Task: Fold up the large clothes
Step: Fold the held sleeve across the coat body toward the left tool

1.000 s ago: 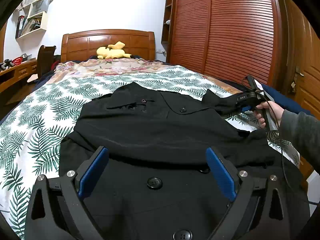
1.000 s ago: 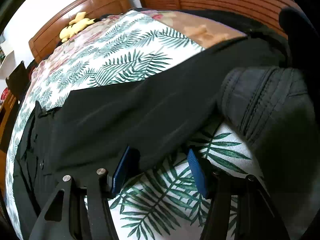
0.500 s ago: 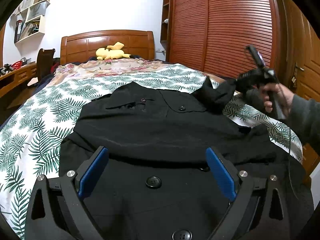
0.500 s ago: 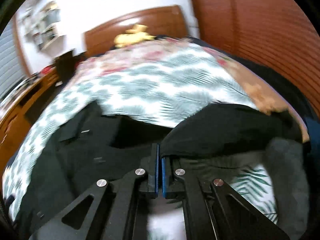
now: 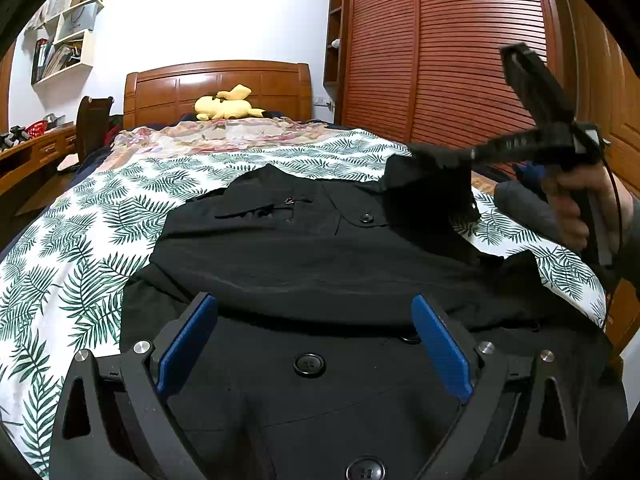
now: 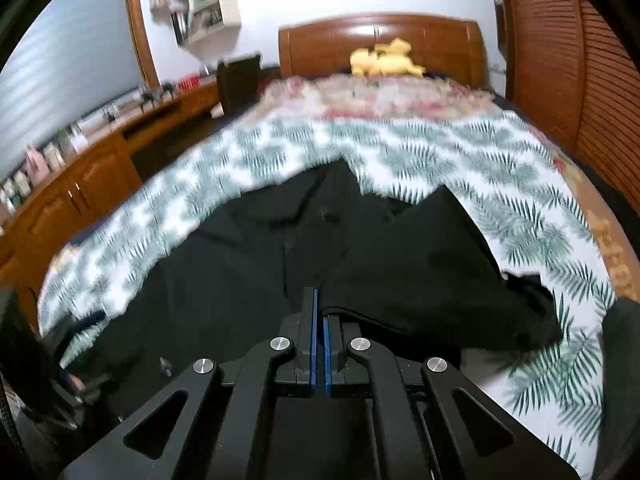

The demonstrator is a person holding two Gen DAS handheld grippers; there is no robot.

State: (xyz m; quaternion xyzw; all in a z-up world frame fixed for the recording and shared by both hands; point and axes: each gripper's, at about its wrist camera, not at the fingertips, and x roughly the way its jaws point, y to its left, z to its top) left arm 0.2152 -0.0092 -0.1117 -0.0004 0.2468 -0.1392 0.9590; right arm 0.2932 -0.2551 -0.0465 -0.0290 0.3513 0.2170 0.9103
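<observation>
I am holding the left hand-held gripper (image 5: 312,352) low over the near part of the coat (image 5: 320,248), its blue pads (image 5: 186,344) spread wide and gripping nothing; a coat button (image 5: 309,365) is showing between them. The coat is lying flat on the bed (image 5: 72,248), reaching from the foot edge up toward the middle, on a cover with a green leaf print.

My right hand-held gripper (image 6: 319,344) is sitting with its pads pressed together, pinching the end of the sleeve (image 6: 420,264). In the left wrist view that gripper (image 5: 424,156) is raised above the bed's right edge, and the sleeve (image 5: 424,196) is hanging from its tip, lifted clear of the cover and draping down toward the coat's chest. My hand (image 5: 576,200) is wrapping the handle, with a cable trailing beneath it.

In the right wrist view the sleeve is lying folded across the right side of the coat body (image 6: 240,272); much of this view is blurring, so finer detail of the cloth is hard for me to tell.

A yellow plush toy (image 5: 226,103) is resting at the head of the bed against the headboard (image 5: 216,84). A slatted wardrobe (image 5: 452,60) is standing along the bed's right side, and a desk (image 6: 92,184) is running along the left.
</observation>
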